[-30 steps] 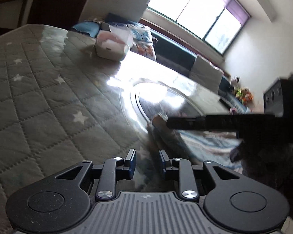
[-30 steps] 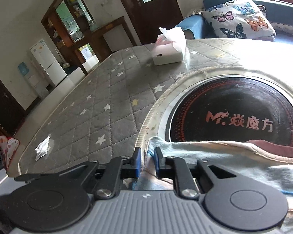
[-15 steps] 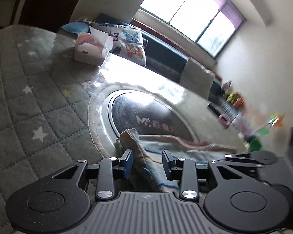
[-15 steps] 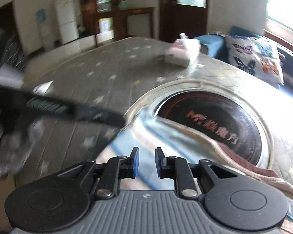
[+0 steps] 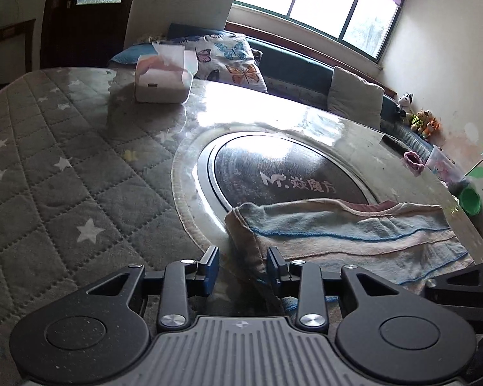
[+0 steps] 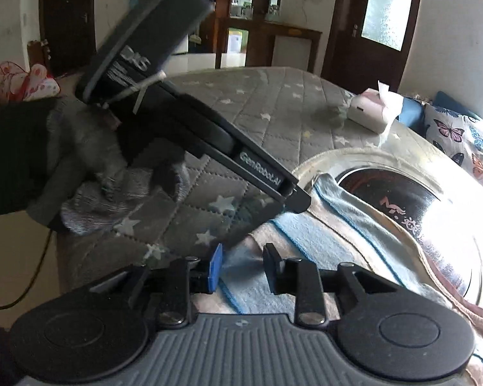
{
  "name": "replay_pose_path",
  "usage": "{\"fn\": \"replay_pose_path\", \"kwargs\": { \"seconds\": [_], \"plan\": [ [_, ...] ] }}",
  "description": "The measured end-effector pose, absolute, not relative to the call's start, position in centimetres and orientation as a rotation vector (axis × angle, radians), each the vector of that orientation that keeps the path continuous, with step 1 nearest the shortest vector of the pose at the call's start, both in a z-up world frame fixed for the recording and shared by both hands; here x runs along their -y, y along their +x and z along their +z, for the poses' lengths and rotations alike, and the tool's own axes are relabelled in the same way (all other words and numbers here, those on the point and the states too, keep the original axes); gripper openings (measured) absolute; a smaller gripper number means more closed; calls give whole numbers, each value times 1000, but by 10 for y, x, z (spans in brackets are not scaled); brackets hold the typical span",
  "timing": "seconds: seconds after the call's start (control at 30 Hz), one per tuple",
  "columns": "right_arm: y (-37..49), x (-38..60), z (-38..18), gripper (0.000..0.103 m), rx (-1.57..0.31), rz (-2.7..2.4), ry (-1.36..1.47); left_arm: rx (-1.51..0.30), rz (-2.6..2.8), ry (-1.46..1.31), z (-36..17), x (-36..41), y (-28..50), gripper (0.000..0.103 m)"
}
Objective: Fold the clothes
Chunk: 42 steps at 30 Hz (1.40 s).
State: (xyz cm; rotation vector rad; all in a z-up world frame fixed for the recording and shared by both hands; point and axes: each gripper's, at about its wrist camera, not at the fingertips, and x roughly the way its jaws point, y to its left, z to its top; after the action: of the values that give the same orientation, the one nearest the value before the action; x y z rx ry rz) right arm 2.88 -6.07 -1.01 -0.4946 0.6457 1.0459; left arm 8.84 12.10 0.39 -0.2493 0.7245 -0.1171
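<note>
Both grippers, left [image 5: 242, 268] and right [image 6: 240, 267], fingers apart over striped cloth [image 5: 344, 234]; cloth's near edge hidden.

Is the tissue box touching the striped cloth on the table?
Apart. The left wrist view shows the tissue box far back on the quilted cover, with the dark round plate lying between it and the striped cloth.

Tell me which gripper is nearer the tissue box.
Left, by a small margin. The left gripper sits at the towel's corner on the side facing the tissue box; the right gripper is at the towel's edge farther from it.
</note>
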Motion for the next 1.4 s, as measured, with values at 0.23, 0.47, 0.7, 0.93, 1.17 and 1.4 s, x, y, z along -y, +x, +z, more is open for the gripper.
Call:
{"fn": "replay_pose_path", "kwargs": {
  "seconds": [0.23, 0.47, 0.7, 0.93, 1.17, 1.4],
  "plan": [
    [17, 66, -21, 28, -678, 1072, -501, -673, -140, -232, 24, -106, 89, 34],
    [28, 80, -10, 28, -686, 1065, -431, -721, -151, -240, 10, -100, 117, 31],
    [59, 90, -7, 28, -684, 959, -362, -734, -153, -236, -1, -103, 125, 28],
    [81, 81, -22, 29, -718, 933, -344, -730, -155, -223, -2, -103, 126, 28],
    [58, 86, -20, 28, -695, 965, -393, -727, -145, -205, -3, -99, 126, 28],
    [36, 92, -10, 28, -643, 963, -421, -715, -121, -216, 8, -101, 116, 30]
  ]
}}
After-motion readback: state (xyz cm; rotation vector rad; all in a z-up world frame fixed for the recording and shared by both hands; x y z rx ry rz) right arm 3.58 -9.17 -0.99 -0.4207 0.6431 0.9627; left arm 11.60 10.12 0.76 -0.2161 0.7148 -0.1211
